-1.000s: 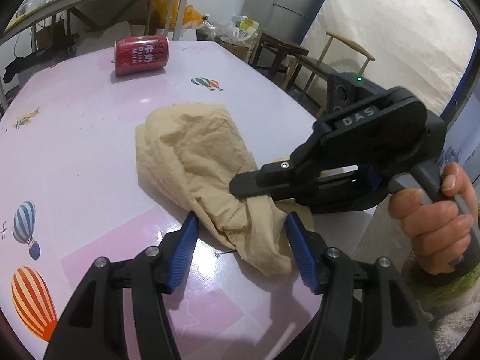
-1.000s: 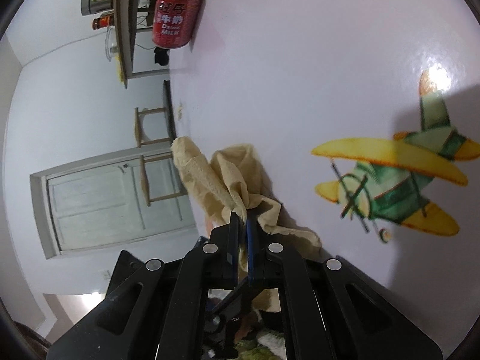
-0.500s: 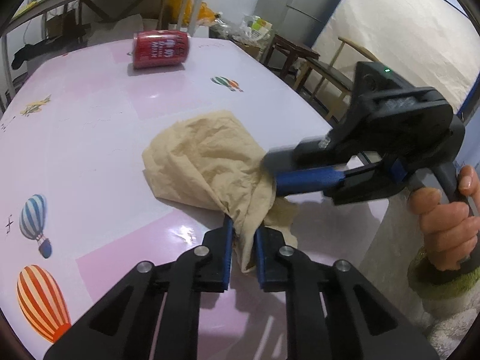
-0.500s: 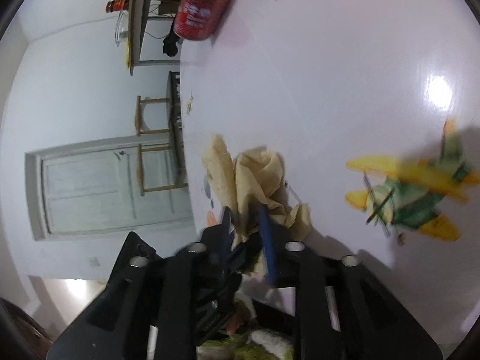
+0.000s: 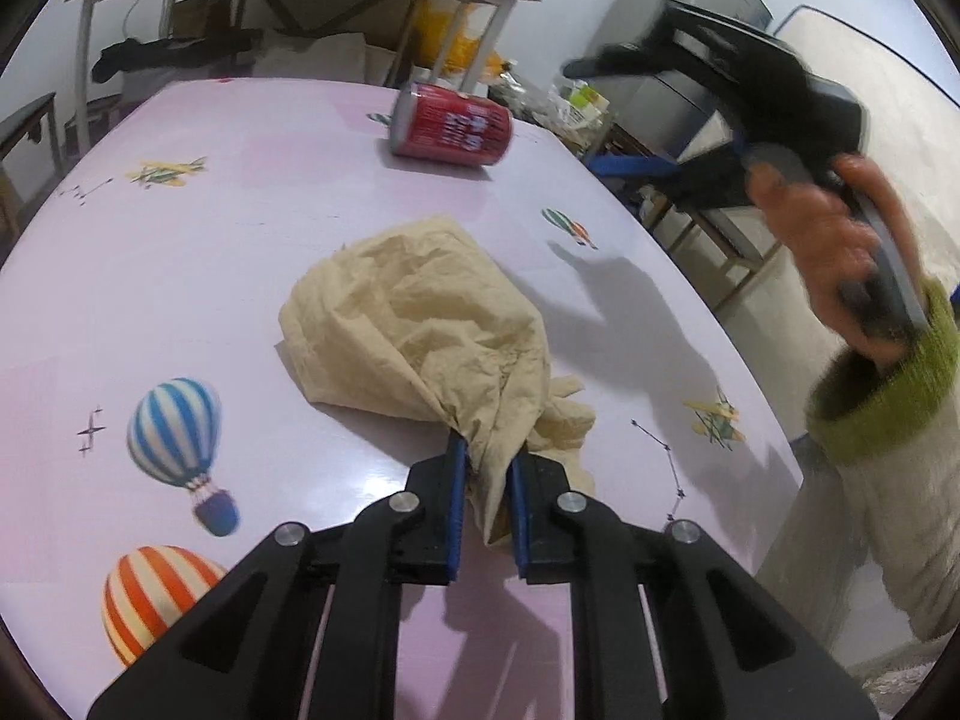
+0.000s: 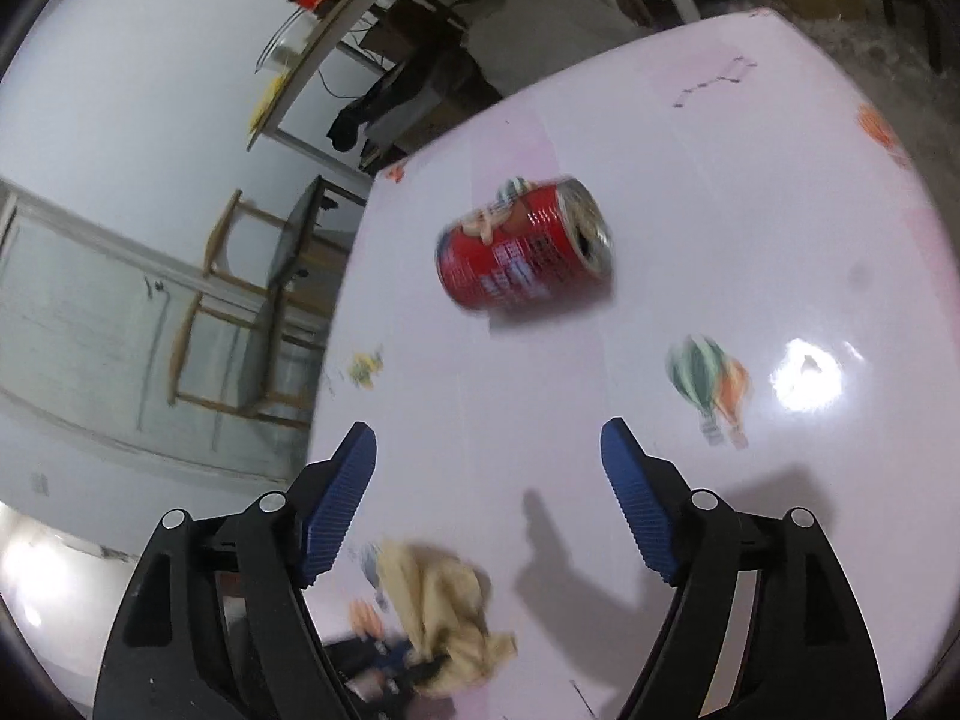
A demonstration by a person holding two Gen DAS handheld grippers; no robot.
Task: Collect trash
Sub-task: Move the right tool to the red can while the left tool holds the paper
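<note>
Pinching the crumpled tan paper (image 5: 432, 330), the left gripper (image 5: 485, 468) is clenching it tight. The right gripper (image 6: 489, 450), spread wide and holding nothing, is facing the red can (image 6: 522, 252) at twelve o'clock.

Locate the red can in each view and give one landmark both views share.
Left wrist: red can lies on its side at upper centre, far end of the pink table.
Right wrist: red can lies near centre, ahead of the open right tool.
Shared landmark: the crumpled tan paper.
</note>
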